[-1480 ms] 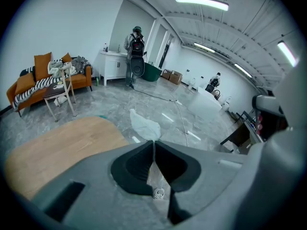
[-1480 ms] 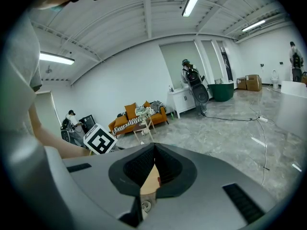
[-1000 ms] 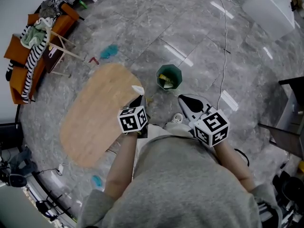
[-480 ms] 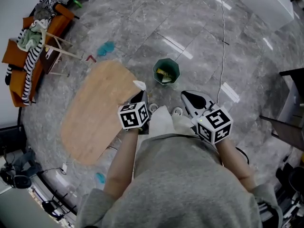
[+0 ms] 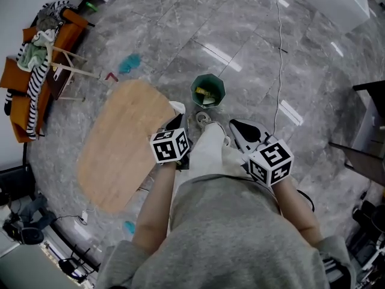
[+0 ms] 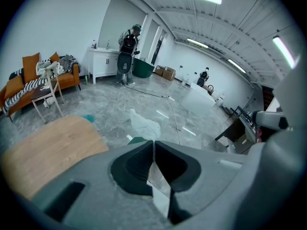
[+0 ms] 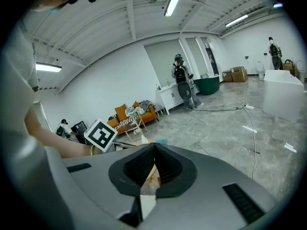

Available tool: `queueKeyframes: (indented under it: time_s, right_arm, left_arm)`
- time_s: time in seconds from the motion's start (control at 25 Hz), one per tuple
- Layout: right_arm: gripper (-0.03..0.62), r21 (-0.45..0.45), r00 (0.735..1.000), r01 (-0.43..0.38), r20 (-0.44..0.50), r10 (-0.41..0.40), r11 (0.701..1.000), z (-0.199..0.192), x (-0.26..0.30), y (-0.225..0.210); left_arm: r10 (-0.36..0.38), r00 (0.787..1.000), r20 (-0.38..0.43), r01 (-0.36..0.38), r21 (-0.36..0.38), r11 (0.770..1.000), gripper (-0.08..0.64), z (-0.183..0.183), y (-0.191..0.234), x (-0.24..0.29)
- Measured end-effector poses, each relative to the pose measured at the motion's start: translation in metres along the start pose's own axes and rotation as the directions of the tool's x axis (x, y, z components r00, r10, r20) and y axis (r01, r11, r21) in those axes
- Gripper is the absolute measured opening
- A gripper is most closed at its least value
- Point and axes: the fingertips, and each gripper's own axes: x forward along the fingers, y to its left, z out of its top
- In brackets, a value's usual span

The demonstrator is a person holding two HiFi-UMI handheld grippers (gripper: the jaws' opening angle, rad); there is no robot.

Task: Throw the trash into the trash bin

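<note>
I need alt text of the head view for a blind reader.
Seen from above, a person in a grey top holds the left hand-held gripper shut on a white crumpled scrap, near a green plastic trash bin on the grey stone floor. An oval wooden table stands at left.

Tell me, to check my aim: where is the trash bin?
In the head view, the green trash bin stands on the floor at upper centre, just right of the wooden table's far end.

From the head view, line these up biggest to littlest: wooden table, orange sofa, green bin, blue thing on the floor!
1. wooden table
2. orange sofa, though clothes cover part of it
3. green bin
4. blue thing, the smallest
</note>
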Motion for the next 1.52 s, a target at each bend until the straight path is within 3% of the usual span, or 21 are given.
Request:
queueKeyframes:
  time_s: [0.72, 1.52]
  right_arm:
    - [0.008, 0.087, 0.998, 0.056, -0.031, -0.053, 0.995, -0.006, 0.04, -0.038]
    - [0.008, 0.194, 0.992, 0.086, -0.106, -0.066, 0.977, -0.057, 0.094, -0.074]
  left_arm:
    - [-0.046, 0.997, -0.065, 0.044, -0.033, 0.998, 0.023, 0.005, 0.004, 0.078]
    - [-0.081, 0.986, -0.147, 0.078, -0.022, 0.997, 0.023, -0.016, 0.027, 0.183]
